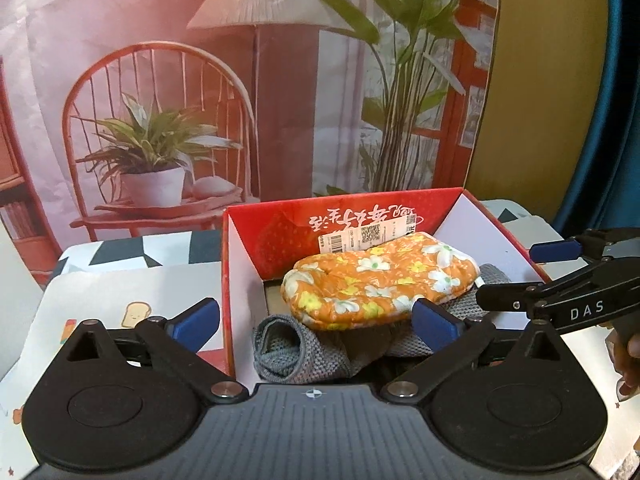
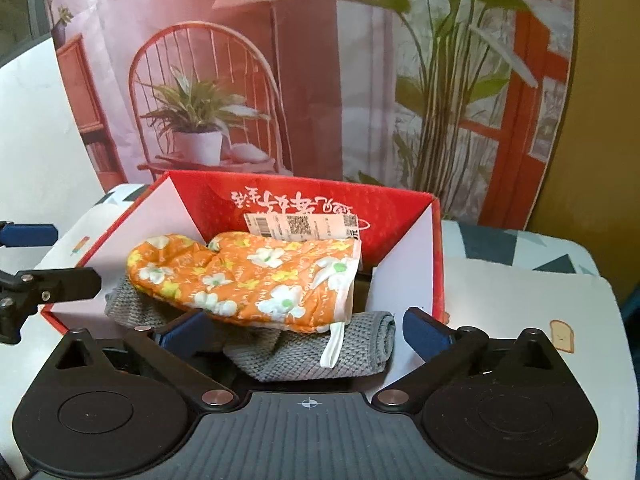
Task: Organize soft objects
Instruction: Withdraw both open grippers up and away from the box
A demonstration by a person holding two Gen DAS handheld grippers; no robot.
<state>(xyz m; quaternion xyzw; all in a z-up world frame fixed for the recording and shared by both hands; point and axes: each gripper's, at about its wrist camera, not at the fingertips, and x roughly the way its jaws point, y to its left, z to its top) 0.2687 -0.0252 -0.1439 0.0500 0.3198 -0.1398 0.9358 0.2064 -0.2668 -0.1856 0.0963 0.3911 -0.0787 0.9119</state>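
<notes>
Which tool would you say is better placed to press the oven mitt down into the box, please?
Probably the left tool: its open jaws already straddle the orange floral oven mitt and grey knitted cloth inside the red box. The right tool faces the mitt's cuff end.

An open box (image 1: 248,248) sits on a table (image 1: 100,292), in front of a printed backdrop (image 1: 160,80). Inside the box, an oven mitt (image 1: 380,280) lies on top of a folded towel (image 1: 288,344). A paper label (image 1: 368,236) is on the box's far wall, just behind the mitt. The left gripper (image 1: 316,316) and right gripper (image 2: 310,328) sit at the box's near edge, side by side, jaws apart.
</notes>
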